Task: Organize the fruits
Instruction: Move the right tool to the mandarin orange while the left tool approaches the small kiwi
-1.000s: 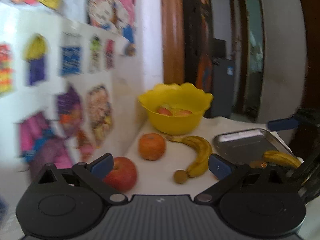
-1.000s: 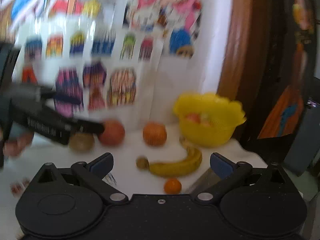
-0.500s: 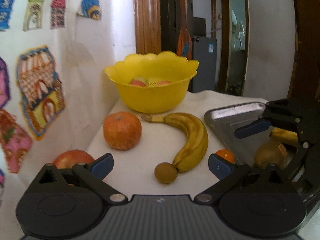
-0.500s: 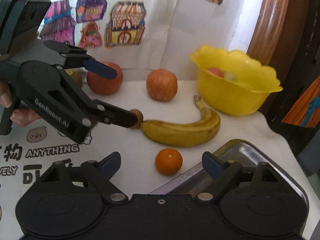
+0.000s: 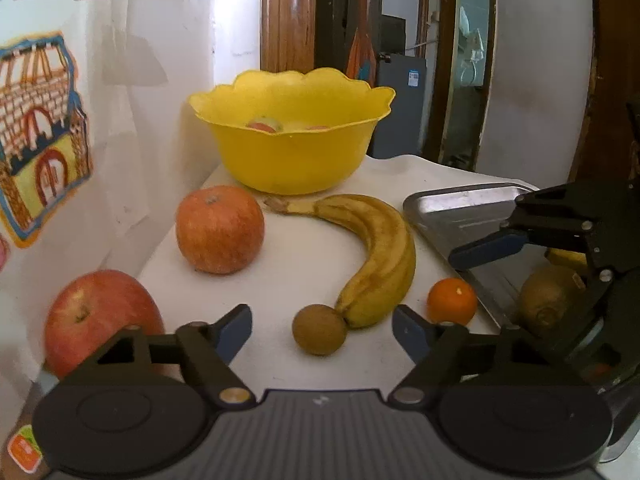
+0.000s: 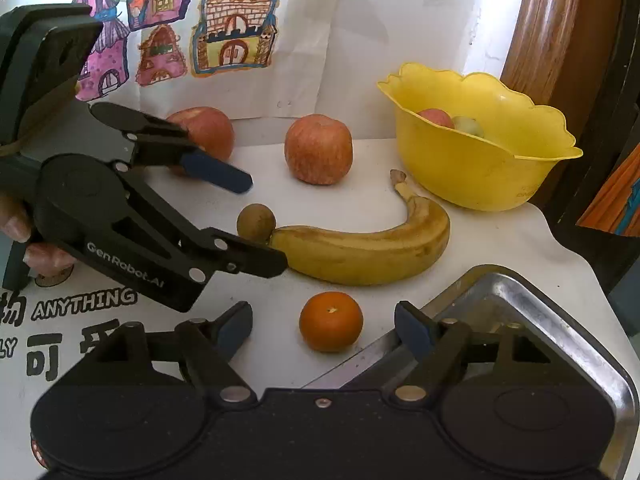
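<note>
On the white table lie a banana (image 5: 378, 252), a small brown round fruit (image 5: 319, 330) at its tip, a small orange (image 6: 331, 321), and two red apples (image 5: 220, 229) (image 5: 98, 316). A yellow bowl (image 5: 294, 160) at the back holds fruit. A metal tray (image 5: 466, 212) on the right holds a kiwi (image 5: 546, 300) and a banana end. My left gripper (image 5: 322, 330) is open and empty, just short of the brown fruit. My right gripper (image 6: 323, 330) is open and empty, with the orange between its fingertips, beside the tray's (image 6: 560, 320) corner.
A wall with coloured house drawings (image 6: 234, 26) runs along the table's far side. A wooden door frame (image 5: 286, 16) and a doorway stand behind the bowl. Printed lettering (image 6: 84, 304) marks the table cover at the left.
Both grippers have come down and forward toward the table. The left now faces the brown fruit closely. The right has closed in on the orange.
</note>
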### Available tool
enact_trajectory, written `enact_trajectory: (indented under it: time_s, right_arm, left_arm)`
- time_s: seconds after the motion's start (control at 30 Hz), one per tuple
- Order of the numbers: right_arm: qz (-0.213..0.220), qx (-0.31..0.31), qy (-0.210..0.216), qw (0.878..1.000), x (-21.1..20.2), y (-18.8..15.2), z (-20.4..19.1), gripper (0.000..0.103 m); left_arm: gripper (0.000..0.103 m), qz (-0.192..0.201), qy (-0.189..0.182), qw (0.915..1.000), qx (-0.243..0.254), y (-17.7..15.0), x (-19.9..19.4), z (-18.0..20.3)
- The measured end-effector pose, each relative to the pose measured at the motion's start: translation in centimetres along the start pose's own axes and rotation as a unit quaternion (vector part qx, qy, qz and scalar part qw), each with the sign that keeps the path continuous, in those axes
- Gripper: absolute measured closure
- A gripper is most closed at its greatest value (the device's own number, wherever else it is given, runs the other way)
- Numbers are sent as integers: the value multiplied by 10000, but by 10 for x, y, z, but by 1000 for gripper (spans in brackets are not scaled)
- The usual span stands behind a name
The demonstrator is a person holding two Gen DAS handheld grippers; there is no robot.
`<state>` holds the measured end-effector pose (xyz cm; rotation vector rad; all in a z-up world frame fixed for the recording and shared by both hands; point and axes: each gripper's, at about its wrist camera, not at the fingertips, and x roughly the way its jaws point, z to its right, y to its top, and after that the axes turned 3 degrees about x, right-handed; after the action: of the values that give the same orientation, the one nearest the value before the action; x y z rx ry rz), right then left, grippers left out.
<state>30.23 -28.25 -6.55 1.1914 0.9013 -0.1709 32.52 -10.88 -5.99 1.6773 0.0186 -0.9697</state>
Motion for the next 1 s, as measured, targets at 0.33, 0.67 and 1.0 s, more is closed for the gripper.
enact_trajectory:
  time_s: [0.33,0.67,1.0]
  right_arm:
    - [-273,-98,36,9996,4,10,0,25]
    - [-681,104,277,9972,11,25,3,48]
    - [-447,210,153,9987,4,17,-3,67]
  left_arm:
    - [47,-78,-204,9995,-214,-1,3,-4]
    - [56,-80,-196,9992,-330,-2,1,-3]
    - [67,-73,-122,9985,-520,-5,-4,-4]
